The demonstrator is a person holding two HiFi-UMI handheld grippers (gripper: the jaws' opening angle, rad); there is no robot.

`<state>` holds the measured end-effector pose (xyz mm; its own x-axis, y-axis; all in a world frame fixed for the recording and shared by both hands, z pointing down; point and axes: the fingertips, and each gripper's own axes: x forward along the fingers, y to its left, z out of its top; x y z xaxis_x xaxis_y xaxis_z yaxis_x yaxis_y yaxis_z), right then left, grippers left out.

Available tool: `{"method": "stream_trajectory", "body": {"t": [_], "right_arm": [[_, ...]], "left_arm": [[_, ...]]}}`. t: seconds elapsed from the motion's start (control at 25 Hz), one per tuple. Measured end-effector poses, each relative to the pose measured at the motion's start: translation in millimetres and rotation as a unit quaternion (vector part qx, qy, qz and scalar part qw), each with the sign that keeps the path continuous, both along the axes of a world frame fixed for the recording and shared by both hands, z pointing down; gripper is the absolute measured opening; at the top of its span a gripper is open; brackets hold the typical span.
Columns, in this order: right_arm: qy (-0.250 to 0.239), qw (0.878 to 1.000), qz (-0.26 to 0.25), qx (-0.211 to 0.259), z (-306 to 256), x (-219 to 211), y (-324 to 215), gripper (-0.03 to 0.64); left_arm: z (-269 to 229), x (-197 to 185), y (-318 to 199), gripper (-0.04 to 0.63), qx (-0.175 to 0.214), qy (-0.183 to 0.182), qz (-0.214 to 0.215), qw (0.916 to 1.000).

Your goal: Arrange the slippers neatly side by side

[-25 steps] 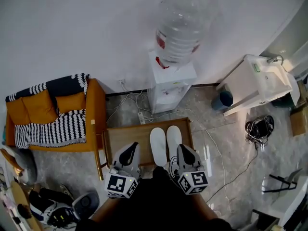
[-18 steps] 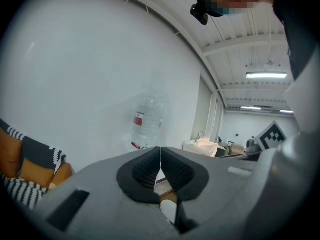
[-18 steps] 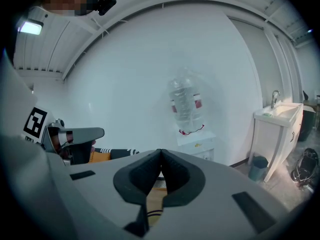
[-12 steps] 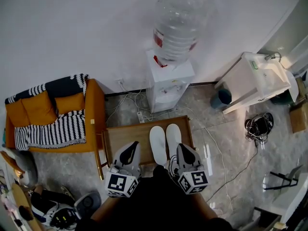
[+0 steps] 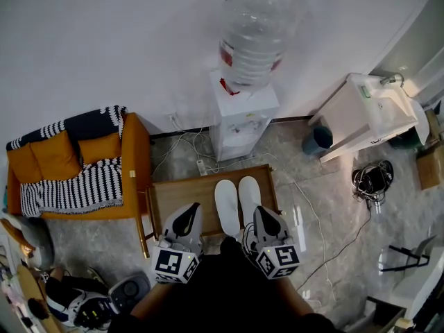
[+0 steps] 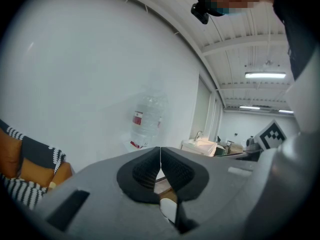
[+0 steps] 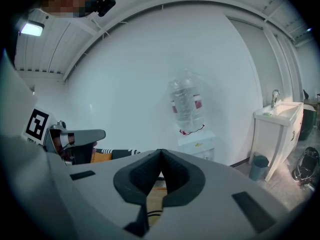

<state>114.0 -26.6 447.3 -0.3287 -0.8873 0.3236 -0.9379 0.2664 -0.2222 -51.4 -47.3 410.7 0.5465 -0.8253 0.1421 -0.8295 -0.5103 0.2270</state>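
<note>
Two white slippers, the left one (image 5: 226, 207) and the right one (image 5: 250, 197), lie side by side and parallel on a low wooden table (image 5: 182, 195) in the head view. My left gripper (image 5: 184, 222) hovers at the table's near edge, left of the slippers, jaws shut and empty. My right gripper (image 5: 266, 220) hangs just right of the slippers' near ends, also shut with nothing held. In the left gripper view the jaws (image 6: 160, 154) meet tip to tip. The right gripper view shows its jaws (image 7: 160, 156) closed the same way.
A water dispenser (image 5: 243, 116) with a big bottle (image 5: 255, 37) stands behind the table. An orange armchair (image 5: 76, 165) with a striped throw sits left. A white sink cabinet (image 5: 371, 113) and a bin (image 5: 318, 141) are right. Cables (image 5: 371, 182) lie on the floor.
The view has shifted slightly. Both grippers and the slippers keep their places. Things at the lower left floor have shifted a little.
</note>
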Motion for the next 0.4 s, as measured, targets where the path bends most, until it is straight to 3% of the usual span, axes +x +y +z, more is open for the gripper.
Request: {"method": "stream_trajectory", "body": {"t": [0.4], "right_arm": [[-0.008, 1.0, 0.0, -0.004, 3.3, -2.5, 5.7, 0.011]], "left_arm": [[1.7, 0.7, 3.8, 0.017, 0.001, -0.002, 0.007, 1.0]]}}
